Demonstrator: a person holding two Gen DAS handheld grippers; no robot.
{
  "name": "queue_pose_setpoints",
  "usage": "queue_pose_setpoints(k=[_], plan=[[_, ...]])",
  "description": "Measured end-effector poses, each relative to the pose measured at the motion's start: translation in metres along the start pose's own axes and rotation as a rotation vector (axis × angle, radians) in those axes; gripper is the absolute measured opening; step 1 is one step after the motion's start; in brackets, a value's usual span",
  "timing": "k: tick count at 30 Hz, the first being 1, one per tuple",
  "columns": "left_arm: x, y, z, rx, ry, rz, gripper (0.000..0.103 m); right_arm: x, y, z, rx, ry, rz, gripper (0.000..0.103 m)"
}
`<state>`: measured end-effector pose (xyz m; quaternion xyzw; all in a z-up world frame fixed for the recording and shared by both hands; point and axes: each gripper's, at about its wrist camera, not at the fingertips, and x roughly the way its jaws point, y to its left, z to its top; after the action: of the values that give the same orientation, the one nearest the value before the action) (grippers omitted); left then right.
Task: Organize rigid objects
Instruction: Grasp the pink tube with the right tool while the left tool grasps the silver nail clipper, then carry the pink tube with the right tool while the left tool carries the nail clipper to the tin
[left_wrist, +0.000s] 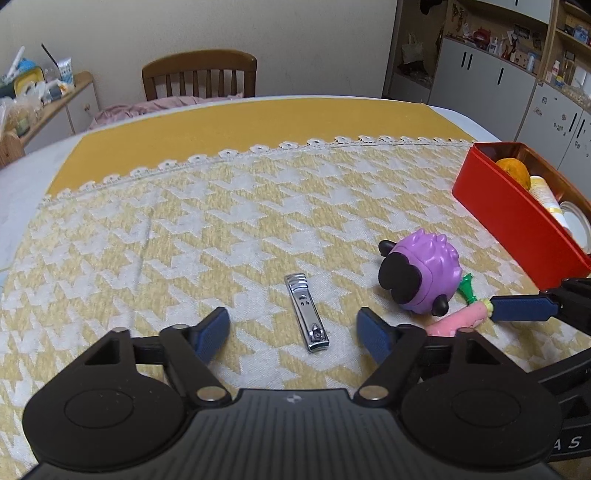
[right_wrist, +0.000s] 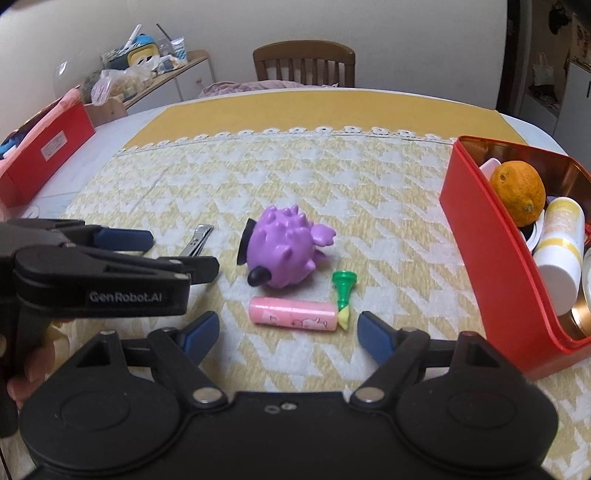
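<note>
- Soft, even indoor light; only faint shadows beneath the purple toy (right_wrist: 286, 251).
- Fisheye bending beyond it; its far background looks slightly blurred.

A silver nail clipper (left_wrist: 306, 312) lies flat on the houndstooth cloth. To its right a purple spiky toy (right_wrist: 286, 253) rests on its side (black feet showing), just behind a pink tube (right_wrist: 293, 316) and a green cone-shaped piece (right_wrist: 341, 291).

Open cloth is left around the nail clipper (left_wrist: 306, 313), while the right is crowded by the purple toy (left_wrist: 421, 275) and red box (left_wrist: 517, 214).
</note>
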<state>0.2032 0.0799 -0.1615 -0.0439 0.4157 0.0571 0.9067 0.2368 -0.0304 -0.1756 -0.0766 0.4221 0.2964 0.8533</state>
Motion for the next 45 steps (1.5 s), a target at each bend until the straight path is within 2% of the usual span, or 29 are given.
queue_pose_setpoints(k=[4,9,13,14,20,32,45], plan=[[0.001,-0.004,-0.001,0.025,-0.007,0.015,0.063,0.002,0.003,0.0,0.003,-0.011,-0.019,0.08],[-0.001,-0.011,-0.001,0.052,-0.018,0.009,0.034,0.003,0.007,-0.001,0.0,-0.015,-0.063,0.073],[-0.002,-0.015,-0.002,0.063,-0.02,0.002,0.025,0.005,0.01,0.0,-0.013,-0.012,-0.106,0.062],[-0.002,-0.015,-0.002,0.064,-0.022,0.003,0.02,0.005,0.011,0.0,-0.018,-0.011,-0.113,0.061],[-0.002,-0.014,-0.002,0.071,-0.022,-0.003,0.011,0.003,0.011,-0.001,-0.021,-0.008,-0.13,0.058],[-0.013,-0.007,-0.004,0.05,0.007,0.019,0.011,-0.019,0.01,-0.007,-0.023,-0.017,-0.09,0.058],[-0.057,0.007,-0.002,-0.026,-0.015,0.015,0.011,-0.069,0.006,-0.004,-0.01,-0.074,-0.033,0.058]])
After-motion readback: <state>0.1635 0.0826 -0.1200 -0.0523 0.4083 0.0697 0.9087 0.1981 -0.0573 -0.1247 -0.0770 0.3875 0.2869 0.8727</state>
